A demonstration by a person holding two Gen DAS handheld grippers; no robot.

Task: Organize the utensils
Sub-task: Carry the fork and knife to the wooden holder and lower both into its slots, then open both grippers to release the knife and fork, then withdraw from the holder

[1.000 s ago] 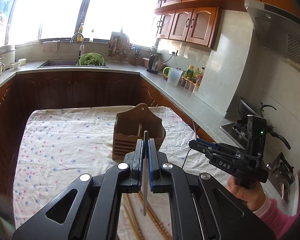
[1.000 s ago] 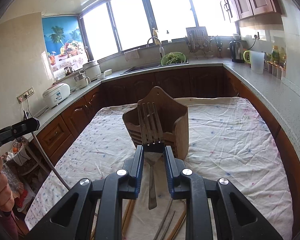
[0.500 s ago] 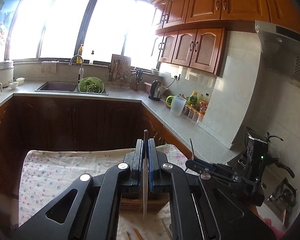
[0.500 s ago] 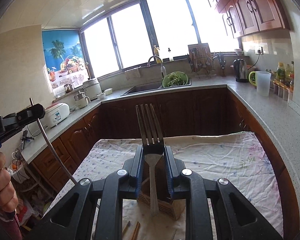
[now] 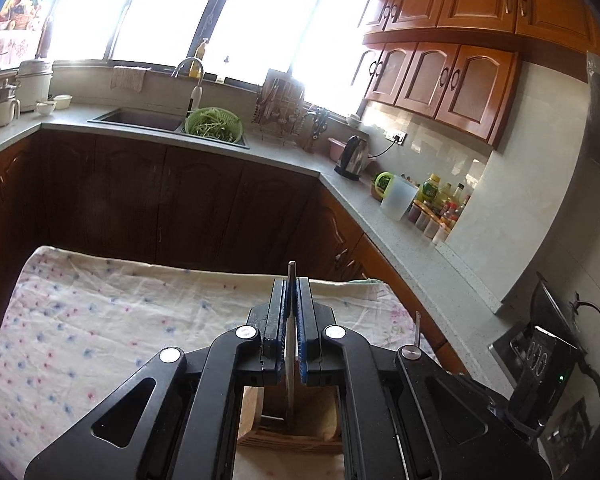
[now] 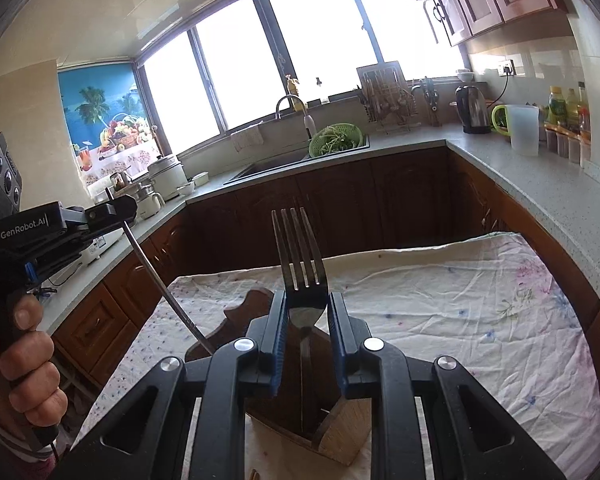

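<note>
- Fork [image 6: 303, 276] standing upright, prongs up, clamped at its neck in the right gripper [image 6: 307, 312], handle hanging down into the wooden holder [image 6: 340, 428].
- Thin metal rod [image 5: 291, 320], possibly a chopstick, being pinched edge-on in the left gripper [image 5: 291, 320], jaws nearly together around it; lower end dipping into the holder [image 5: 292, 432] below.
- In the right wrist view, same rod [image 6: 160, 276] slanting down from the left gripper [image 6: 116, 210], gripped by a hand [image 6: 20, 360].
- Holder sitting on a surface draped with a flowered cloth [image 6: 480, 320].
- Beyond, sitting by the sink: green colander [image 5: 214, 125], kettle [image 5: 354, 158].
</note>
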